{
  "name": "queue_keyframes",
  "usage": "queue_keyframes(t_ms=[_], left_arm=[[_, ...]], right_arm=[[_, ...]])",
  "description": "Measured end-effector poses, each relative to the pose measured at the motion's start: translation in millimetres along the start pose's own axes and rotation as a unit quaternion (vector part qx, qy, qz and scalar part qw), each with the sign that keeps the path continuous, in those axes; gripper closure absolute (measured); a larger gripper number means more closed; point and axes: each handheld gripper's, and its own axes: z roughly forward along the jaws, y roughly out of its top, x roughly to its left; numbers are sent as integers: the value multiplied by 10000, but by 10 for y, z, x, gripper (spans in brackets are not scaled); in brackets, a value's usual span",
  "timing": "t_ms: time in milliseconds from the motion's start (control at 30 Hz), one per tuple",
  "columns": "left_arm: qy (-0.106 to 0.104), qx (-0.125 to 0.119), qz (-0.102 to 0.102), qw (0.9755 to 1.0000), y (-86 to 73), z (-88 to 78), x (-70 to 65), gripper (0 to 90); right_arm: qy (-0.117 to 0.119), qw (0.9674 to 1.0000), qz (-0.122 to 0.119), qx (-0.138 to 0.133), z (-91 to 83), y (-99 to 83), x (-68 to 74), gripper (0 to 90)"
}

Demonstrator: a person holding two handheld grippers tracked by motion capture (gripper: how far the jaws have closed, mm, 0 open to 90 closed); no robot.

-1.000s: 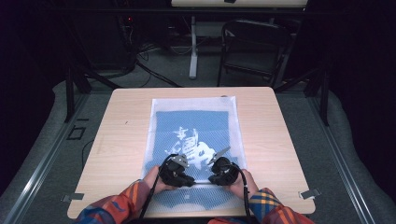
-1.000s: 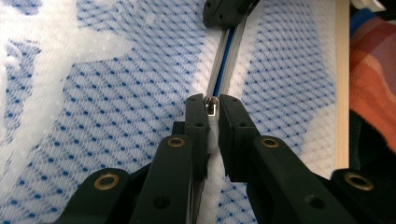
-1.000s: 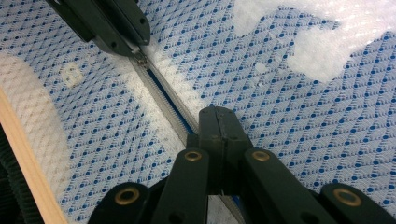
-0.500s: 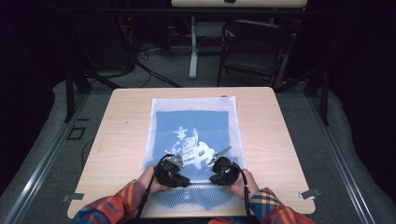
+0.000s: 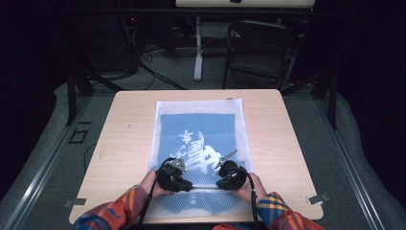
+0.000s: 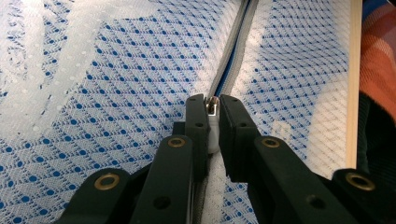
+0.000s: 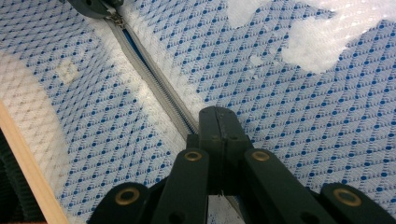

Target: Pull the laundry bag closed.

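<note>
A white mesh bag (image 5: 199, 106) with a blue printed cloth (image 5: 196, 129) inside lies flat on the wooden table (image 5: 124, 143). Its grey zipper (image 6: 235, 56) runs along the near end. My left gripper (image 6: 212, 101) is shut on the zipper's pull tab (image 6: 213, 133); in the high view that left gripper (image 5: 174, 176) sits at the bag's near left. The right gripper (image 7: 217, 114) is shut on the bag's mesh at the zipper (image 7: 144, 74), and from above the right gripper (image 5: 229, 176) is close beside the left. The left gripper (image 7: 93, 7) lies at the zipper's far end in the right gripper view.
The table's near edge (image 6: 353, 70) runs just past the bag. Plaid sleeves (image 5: 115, 211) come in from the bottom. Behind the table stand a dark folding chair (image 5: 261, 48) and a white post (image 5: 197, 48), with cables on the floor (image 5: 153, 72).
The left gripper has shifted slightly to the left along the bag's near end. The right gripper has stayed where it was.
</note>
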Motion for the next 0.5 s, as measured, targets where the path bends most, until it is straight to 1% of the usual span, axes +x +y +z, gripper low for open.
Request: queue_keyframes(t_ms=[33, 67, 100, 133, 167, 200, 233, 267, 300, 333, 367, 400, 433, 467, 500], left_arm=[[-21, -1, 47, 10000, 11, 11, 0, 827], [74, 65, 81, 9999, 29, 16, -12, 827], [50, 49, 77, 9999, 41, 30, -15, 826], [-54, -2, 84, 10000, 47, 44, -9, 826], [-9, 61, 98, 9999, 59, 42, -13, 826], [26, 65, 97, 9999, 63, 46, -17, 826], [7, 66, 89, 9999, 64, 49, -15, 826], [-44, 47, 86, 9999, 64, 50, -7, 826], [-30, 61, 67, 10000, 64, 48, -5, 826], [-46, 60, 52, 10000, 64, 49, -2, 826], [-55, 66, 54, 9999, 65, 49, 2, 825], [-57, 65, 49, 10000, 67, 50, 3, 825], [-79, 54, 48, 9999, 67, 52, 4, 825], [-54, 73, 49, 9999, 69, 51, 2, 825], [-49, 79, 56, 9999, 71, 51, 3, 824]], right_arm=[[-15, 10000, 12, 20, -7, -5, -8, 900], [-26, 10000, 63, 23, -12, -13, -12, 900], [-64, 9999, 57, 68, -23, -18, -22, 900], [-75, 9999, 101, 31, -23, -29, -24, 900], [-70, 9999, 65, 94, -35, -31, -35, 900], [-44, 9999, 61, 114, -40, -34, -42, 900], [-58, 9999, 69, 108, -41, -37, -43, 900], [-82, 9998, 0, 186, -49, -29, -46, 900], [-94, 9998, -47, 170, -47, -24, -36, 900], [-110, 9998, -72, 140, -49, -18, -24, 900], [-56, 9999, -70, 77, -63, -10, -15, 900], [17, 9999, -76, -114, -75, 0, 8, 900], [62, 9996, -177, -209, -94, 20, 41, 900], [84, 9992, -241, -320, -93, 41, 85, 900], [156, 9988, -291, -362, -91, 62, 121, 897]])
